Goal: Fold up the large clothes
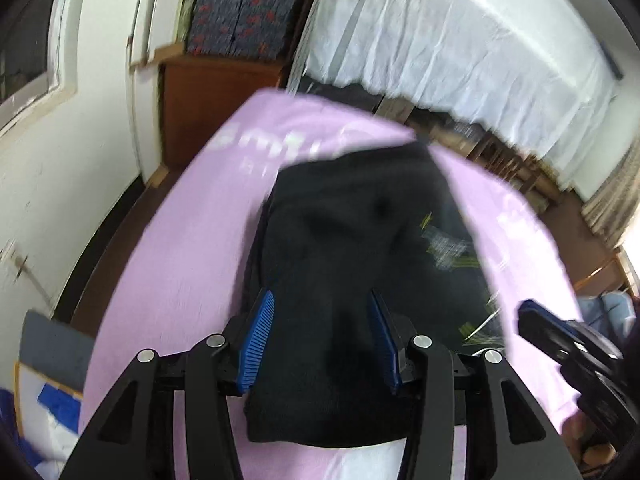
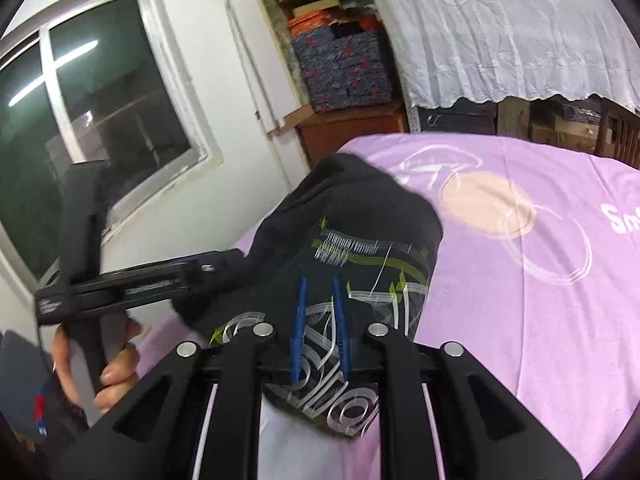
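Closest to me, the left gripper (image 1: 322, 334) has its blue pads (image 1: 258, 340) spread wide apart, with the black shirt (image 1: 352, 264) lying between and under them; the pads sit at either side of the cloth without pinching it. The right gripper (image 2: 320, 320) stands over the printed side of the same shirt (image 2: 360, 240), its two blue fingers (image 2: 298, 328) drawn near each other with only a narrow gap; whether a fold of cloth is caught in that gap I cannot tell. In the right wrist view the left gripper (image 2: 224, 260) reaches in from the side, its tip against the shirt's dark edge, and the person's left hand (image 2: 100, 364) wraps its handle. In the left wrist view the right gripper (image 1: 532, 314) shows at the edge, blurred, just beside the shirt's printed part.

The shirt is bunched and partly folded, a dark heap with white and yellow-green line print, resting on the lilac sheet (image 2: 540, 320) near its closer edge. The sheet bears white ring drawings, a pale circle (image 2: 486, 204) and white lettering.

Beyond the sheet stands a brown cabinet (image 2: 352, 128) with patterned blue-and-red boxes (image 2: 344, 68) stacked on top and cardboard above those. To one side hangs a white lace cloth (image 2: 500, 32) over dark shelving; on the other, a white wall holds a dark window (image 2: 80, 120).
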`<state>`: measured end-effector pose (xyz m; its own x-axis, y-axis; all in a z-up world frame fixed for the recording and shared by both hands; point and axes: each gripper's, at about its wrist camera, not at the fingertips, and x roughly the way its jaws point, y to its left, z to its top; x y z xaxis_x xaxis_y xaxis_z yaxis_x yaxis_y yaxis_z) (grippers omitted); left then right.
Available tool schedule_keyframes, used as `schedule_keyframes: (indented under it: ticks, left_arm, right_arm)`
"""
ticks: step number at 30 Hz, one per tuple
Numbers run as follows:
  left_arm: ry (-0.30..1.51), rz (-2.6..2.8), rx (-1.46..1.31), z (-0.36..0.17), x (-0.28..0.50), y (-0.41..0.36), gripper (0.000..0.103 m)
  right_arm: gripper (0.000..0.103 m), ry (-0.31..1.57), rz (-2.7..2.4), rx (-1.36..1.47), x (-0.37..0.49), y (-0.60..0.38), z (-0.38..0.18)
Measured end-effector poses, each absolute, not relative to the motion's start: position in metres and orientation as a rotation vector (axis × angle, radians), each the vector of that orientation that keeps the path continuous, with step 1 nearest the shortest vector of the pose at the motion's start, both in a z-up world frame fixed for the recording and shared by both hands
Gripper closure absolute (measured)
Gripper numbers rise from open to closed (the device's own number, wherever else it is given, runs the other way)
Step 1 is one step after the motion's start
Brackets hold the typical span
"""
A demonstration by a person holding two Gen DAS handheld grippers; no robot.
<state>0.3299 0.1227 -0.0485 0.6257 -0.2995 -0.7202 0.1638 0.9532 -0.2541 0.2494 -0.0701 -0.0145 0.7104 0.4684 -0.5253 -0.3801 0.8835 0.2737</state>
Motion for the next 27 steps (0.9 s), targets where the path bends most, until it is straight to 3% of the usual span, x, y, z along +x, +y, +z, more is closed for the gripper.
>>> schedule_keyframes:
  ticks: [6,13,20,21,22,23,24,25,27]
  left_arm:
    - [0.910,-0.241,-0.125,-0.066,0.337,0.115,0.053]
    - [0.938,-0.241,-0.183,-0.080,0.347,0.122,0.043]
    - [0.943,-0.264,-0.242,-0.077,0.350,0.131,0.043]
    - [0.941,-0.279,-0.272,-0.074,0.350,0.136,0.041]
    - [0.925,-0.315,-0.335,-0.067,0.347,0.148,0.030]
    - [0.893,-0.338,-0.390,-0.060,0.344,0.158,0.012]
    - [0.860,-0.337,-0.430,-0.055,0.341,0.168,0.004]
    - [0.835,-0.328,-0.457,-0.052,0.339,0.177,0.003]
    - [0.848,-0.343,-0.527,-0.055,0.342,0.194,0.003]
  right_arm:
    - [0.090,0.691,0.498,0.149,0.249,-0.063,-0.044]
    - [0.090,0.707,0.535,0.203,0.253,-0.071,-0.049]
    - [0.091,0.700,0.528,0.197,0.250,-0.069,-0.057]
    - [0.091,0.697,0.535,0.213,0.250,-0.072,-0.056]
    - [0.089,0.688,0.552,0.245,0.249,-0.075,-0.055]
    - [0.085,0.682,0.568,0.275,0.248,-0.080,-0.054]
    - [0.068,0.675,0.590,0.310,0.247,-0.086,-0.052]
    - [0.040,0.664,0.602,0.341,0.246,-0.091,-0.049]
    - [0.008,0.618,0.531,0.370,0.243,-0.104,-0.042]
